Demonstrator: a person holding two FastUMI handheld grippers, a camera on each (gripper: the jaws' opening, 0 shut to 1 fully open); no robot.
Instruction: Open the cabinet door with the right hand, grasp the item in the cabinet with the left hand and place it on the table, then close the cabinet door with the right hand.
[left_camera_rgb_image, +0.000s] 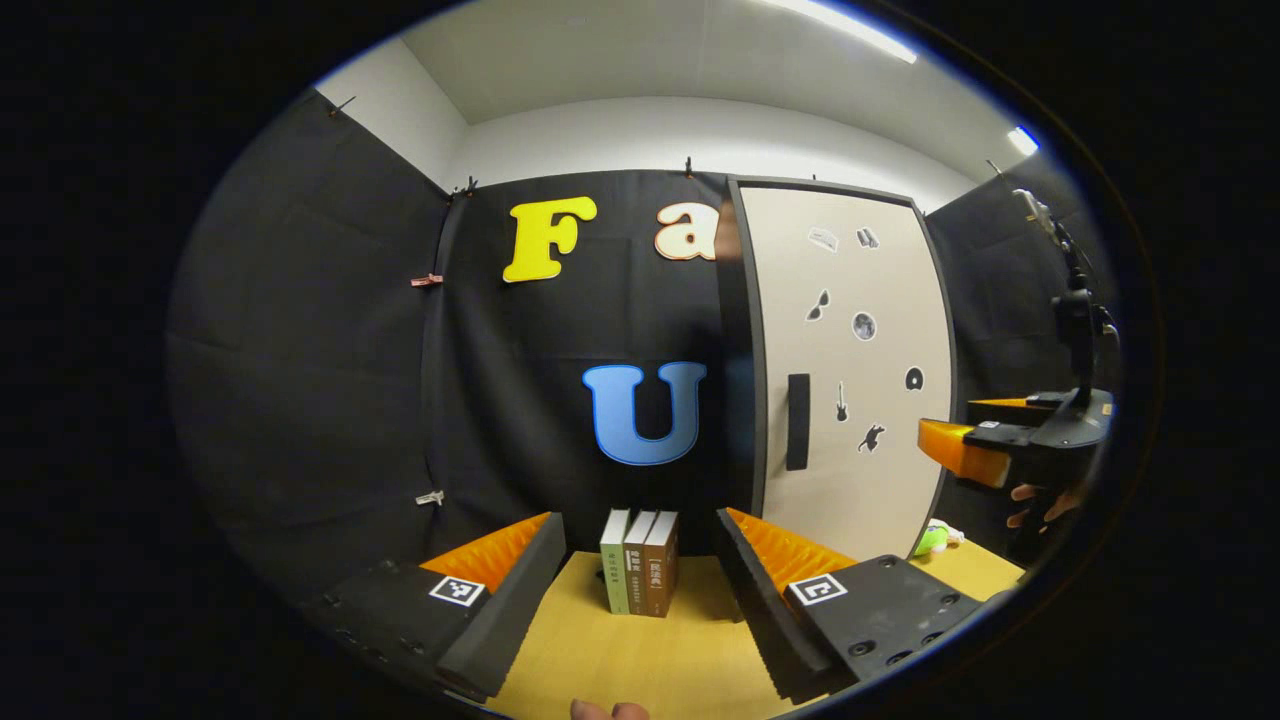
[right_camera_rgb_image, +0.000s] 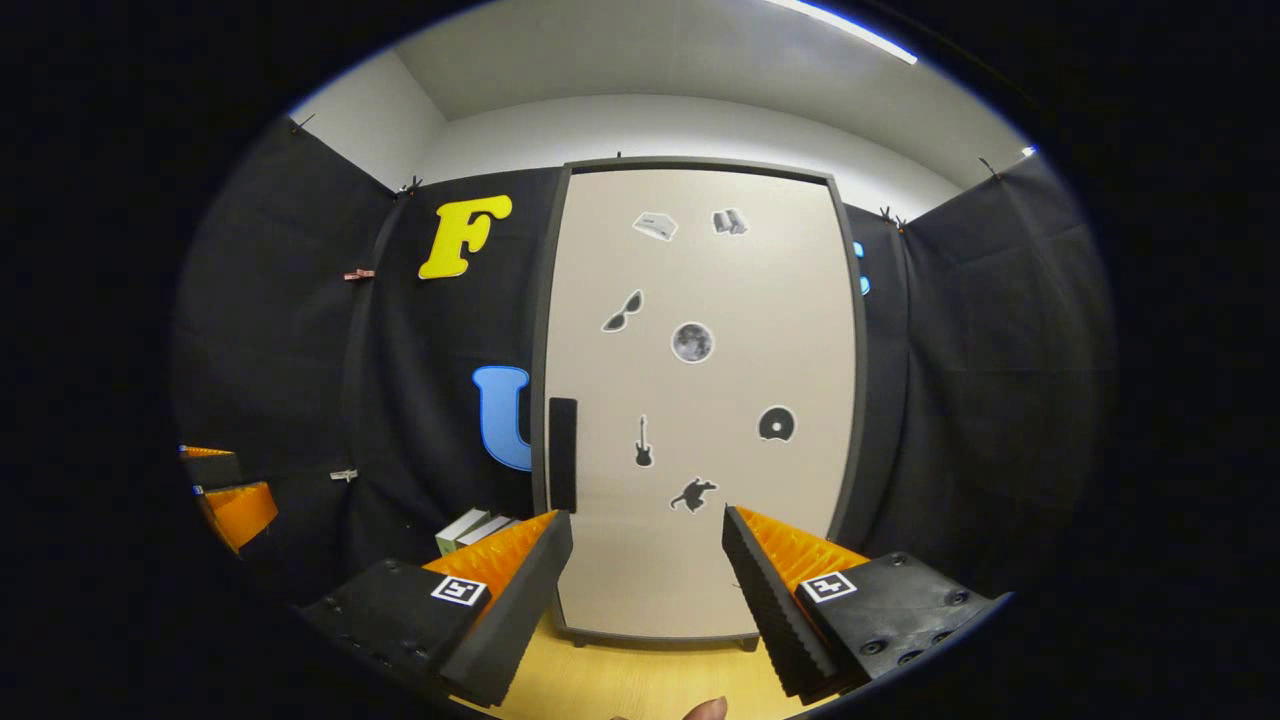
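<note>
left tongs: spread wide, empty, lower centre of left gripper view, over the wooden surface | right tongs: spread wide, empty, facing the cabinet door | door: closed, centre of right gripper view, dark handle at its left edge | item inside: hidden | books: upright, left of cabinet
</note>
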